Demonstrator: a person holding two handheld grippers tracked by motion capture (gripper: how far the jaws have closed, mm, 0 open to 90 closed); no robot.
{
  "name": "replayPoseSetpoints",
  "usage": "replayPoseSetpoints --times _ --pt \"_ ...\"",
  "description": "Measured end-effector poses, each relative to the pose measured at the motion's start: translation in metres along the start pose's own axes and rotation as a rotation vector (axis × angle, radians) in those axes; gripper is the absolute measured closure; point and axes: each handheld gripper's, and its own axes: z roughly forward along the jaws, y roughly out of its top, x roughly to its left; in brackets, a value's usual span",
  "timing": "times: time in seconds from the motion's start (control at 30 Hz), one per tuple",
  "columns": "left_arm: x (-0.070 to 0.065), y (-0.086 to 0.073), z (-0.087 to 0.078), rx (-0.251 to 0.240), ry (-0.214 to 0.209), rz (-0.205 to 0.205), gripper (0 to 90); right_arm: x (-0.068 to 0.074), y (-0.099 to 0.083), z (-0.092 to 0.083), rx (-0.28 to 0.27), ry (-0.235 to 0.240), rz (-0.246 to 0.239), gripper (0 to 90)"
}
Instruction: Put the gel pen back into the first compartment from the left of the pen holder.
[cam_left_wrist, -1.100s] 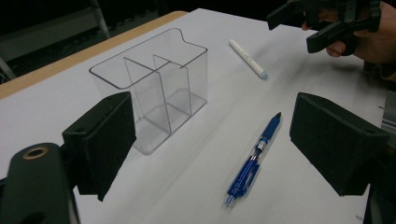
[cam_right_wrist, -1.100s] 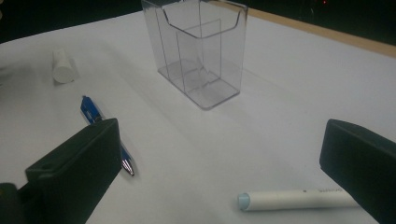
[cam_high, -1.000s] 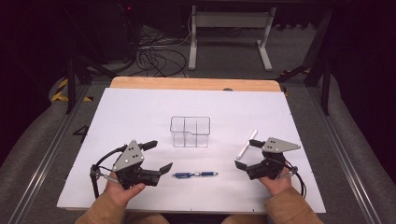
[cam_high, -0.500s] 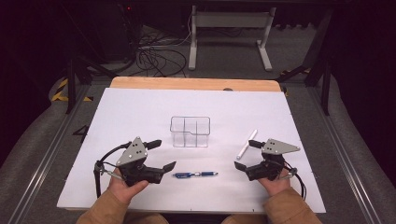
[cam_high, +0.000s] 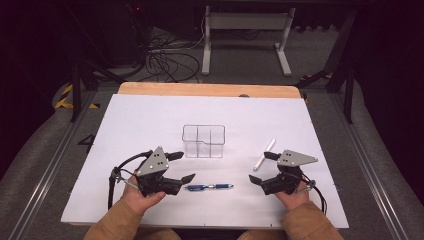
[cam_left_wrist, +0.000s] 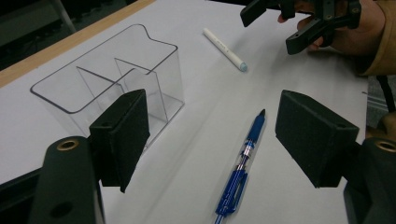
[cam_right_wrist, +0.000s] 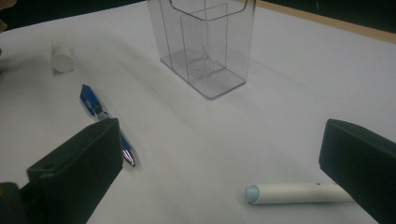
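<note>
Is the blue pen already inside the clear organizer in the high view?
No. The blue pen lies flat on the white table, in front of the clear organizer and apart from it.

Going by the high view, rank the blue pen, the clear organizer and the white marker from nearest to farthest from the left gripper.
From the left gripper:
1. Blue pen, lying on the table just right of its jaws.
2. Clear organizer, standing a little behind and to the right.
3. White marker, well across the table, close to the right gripper.
</note>
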Motion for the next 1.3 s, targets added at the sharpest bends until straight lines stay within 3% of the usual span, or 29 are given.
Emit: replayPoseSetpoints --times 0.47,0.6,0.77,1.0,1.23,1.3 --pt "-0.001 0.008 0.028 0.055 -0.058 -0.013 32.8 0.001 0.001 -0.002 -0.015 0.017 -0.005 0.8" --pt "-0.002 0.011 0.034 0.063 -0.060 0.002 32.7 0.001 0.001 -0.002 -0.017 0.018 -0.003 0.9" --pt "-0.004 0.016 0.043 0.105 -0.072 0.051 31.9 0.001 0.001 -0.002 -0.018 0.021 -0.003 1.0" --pt "-0.004 0.017 0.047 0.095 -0.103 0.027 31.6 0.000 0.001 -0.003 -0.018 0.026 -0.003 1.0" --pt "-0.003 0.018 0.054 0.138 -0.159 0.010 31.8 0.001 0.001 -0.002 -0.014 0.032 -0.002 1.3" --pt "-0.002 0.017 0.055 0.142 -0.196 0.014 30.9 0.001 0.001 -0.003 -0.014 0.033 -0.001 1.4"
